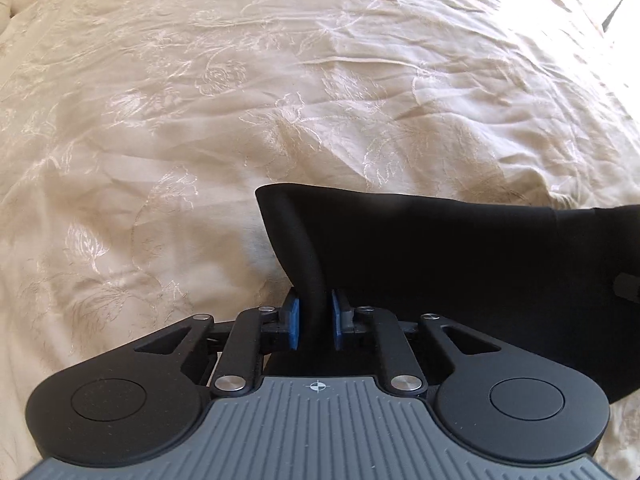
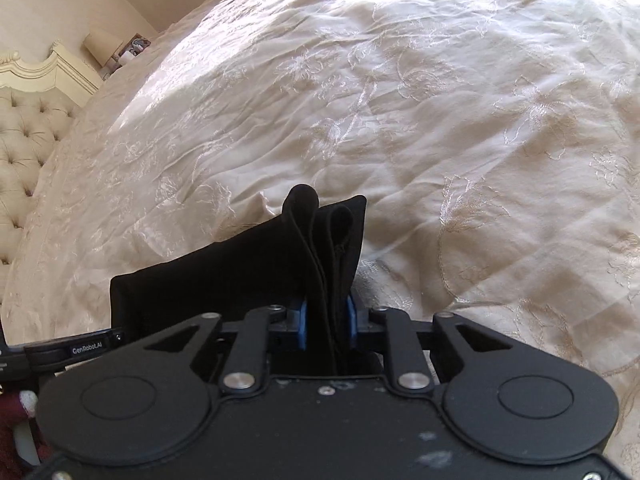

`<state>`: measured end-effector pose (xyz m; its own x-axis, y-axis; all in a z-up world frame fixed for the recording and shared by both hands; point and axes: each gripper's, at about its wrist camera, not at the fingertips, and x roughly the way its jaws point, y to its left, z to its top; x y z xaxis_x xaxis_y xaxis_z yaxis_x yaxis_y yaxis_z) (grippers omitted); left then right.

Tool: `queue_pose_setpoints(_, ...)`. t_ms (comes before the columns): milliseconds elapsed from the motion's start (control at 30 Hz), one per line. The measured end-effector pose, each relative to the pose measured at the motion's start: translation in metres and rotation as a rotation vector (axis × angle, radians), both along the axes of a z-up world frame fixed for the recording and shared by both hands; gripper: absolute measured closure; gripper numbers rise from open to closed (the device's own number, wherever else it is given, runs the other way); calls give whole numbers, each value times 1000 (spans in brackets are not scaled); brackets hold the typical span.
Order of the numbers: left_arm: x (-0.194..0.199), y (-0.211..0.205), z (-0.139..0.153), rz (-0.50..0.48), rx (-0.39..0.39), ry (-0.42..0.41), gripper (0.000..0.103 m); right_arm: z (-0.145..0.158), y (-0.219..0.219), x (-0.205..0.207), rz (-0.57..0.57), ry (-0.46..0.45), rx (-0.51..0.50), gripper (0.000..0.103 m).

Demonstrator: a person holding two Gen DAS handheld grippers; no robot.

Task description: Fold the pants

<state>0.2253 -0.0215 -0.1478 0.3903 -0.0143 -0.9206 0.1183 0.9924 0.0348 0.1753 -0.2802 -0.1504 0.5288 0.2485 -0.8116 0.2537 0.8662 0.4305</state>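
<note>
The black pants (image 1: 440, 248) hang stretched between my two grippers above a cream embroidered bedspread (image 1: 200, 120). My left gripper (image 1: 316, 320) is shut on one thick rolled edge of the pants, its blue pads (image 1: 295, 320) pressed against the cloth. In the right wrist view my right gripper (image 2: 326, 324) is shut on a bunched, layered edge of the pants (image 2: 328, 248), which sticks up past the blue pads (image 2: 303, 326). The cloth runs from there to the left, toward the other gripper (image 2: 72, 350). The lower part of the pants is hidden under the gripper bodies.
The bedspread (image 2: 400, 120) fills both views, wrinkled, with bright sunlight at the far side. A tufted headboard (image 2: 28, 140) and a bedside lamp (image 2: 102, 46) stand at the left in the right wrist view.
</note>
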Motion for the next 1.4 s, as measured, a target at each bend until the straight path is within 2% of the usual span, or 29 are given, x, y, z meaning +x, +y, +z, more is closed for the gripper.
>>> queue_pose_setpoints(233,-37,18,48,53,-22,-95,92,51,42,-22,76,-99,-61,84)
queue_pose_setpoints(333,-42,40,52,83,-25,-136,95,65,61,-29,110,-121,-65,84)
queue_pose_setpoints(400,-51,62,59,95,-23,-167,103,73,77,-35,120,-137,-66,84)
queue_pose_setpoints(500,-66,92,76,86,13,-224,103,86,106,-43,141,-158,-80,84)
queue_pose_setpoints(567,-71,121,81,57,11,-219,103,94,131,-45,161,-170,-95,84)
queue_pose_setpoints(667,-79,158,86,27,-37,-188,102,107,166,-45,159,-182,-174,84)
queue_pose_setpoints(733,-81,176,82,25,-75,-172,100,112,174,-44,133,-180,-191,84)
queue_pose_setpoints(833,-81,190,75,30,-109,-136,89,114,175,-46,92,-162,-217,84)
queue_pose_setpoints(900,-82,190,73,15,-124,-133,73,113,169,-48,57,-142,-223,84)
queue_pose_setpoints(1067,-71,169,59,-43,-190,-103,68,103,153,-56,19,-101,-219,85)
queue_pose_setpoints(1167,-61,150,43,-51,-231,-65,60,95,145,-54,30,-88,-209,85)
queue_pose_setpoints(1400,-39,98,3,-72,-130,-31,58,72,113,-39,53,-52,-157,84)
